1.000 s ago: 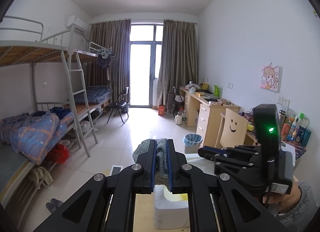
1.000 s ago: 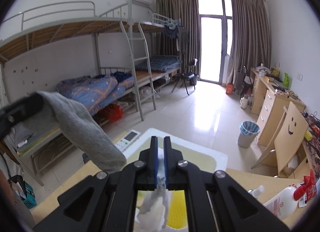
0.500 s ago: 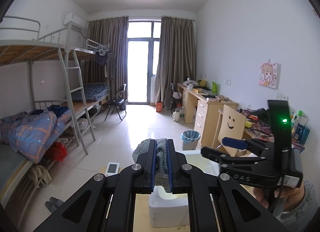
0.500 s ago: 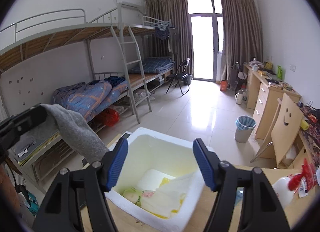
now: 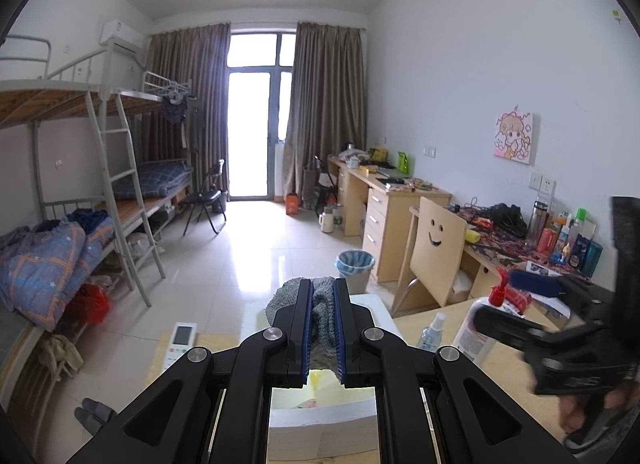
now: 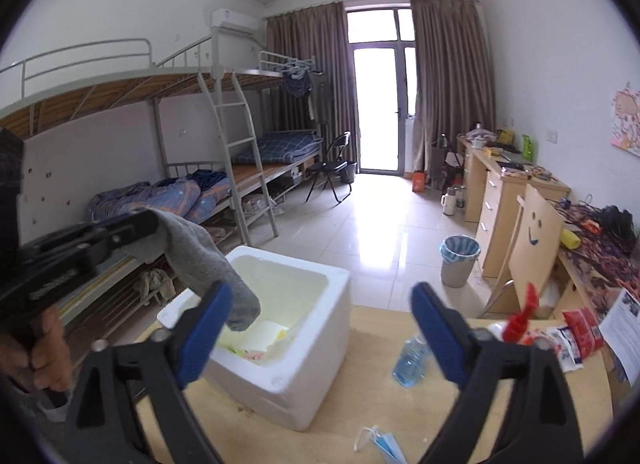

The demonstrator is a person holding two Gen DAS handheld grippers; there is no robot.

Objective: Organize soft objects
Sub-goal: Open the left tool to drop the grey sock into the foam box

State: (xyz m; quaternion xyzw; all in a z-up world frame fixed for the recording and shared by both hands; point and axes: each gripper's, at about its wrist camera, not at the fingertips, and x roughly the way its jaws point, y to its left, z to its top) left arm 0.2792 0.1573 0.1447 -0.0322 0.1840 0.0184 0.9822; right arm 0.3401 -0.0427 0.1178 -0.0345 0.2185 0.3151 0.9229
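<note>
My left gripper [image 5: 322, 328] is shut on a grey sock [image 5: 320, 312] and holds it above a white foam box [image 5: 324, 426]. In the right wrist view the same sock [image 6: 200, 260] hangs from the left gripper [image 6: 132, 229] with its toe dipping over the foam box [image 6: 316, 348], which holds pale cloths and papers. My right gripper [image 6: 320, 328] is wide open and empty, to the right of the box above the wooden table [image 6: 440, 404]. It shows blurred at the right in the left wrist view [image 5: 516, 304].
A blue face mask [image 6: 380, 446] lies on the table in front of the box. A small clear bottle [image 6: 412, 356] and a red-capped pump bottle [image 6: 520, 320] stand right of it. A remote control [image 5: 180, 344] lies at the table's far left edge.
My right gripper opened, dropped a white cloth into the foam box and drew back to the right. My left gripper still holds the sock and has moved over the box.
</note>
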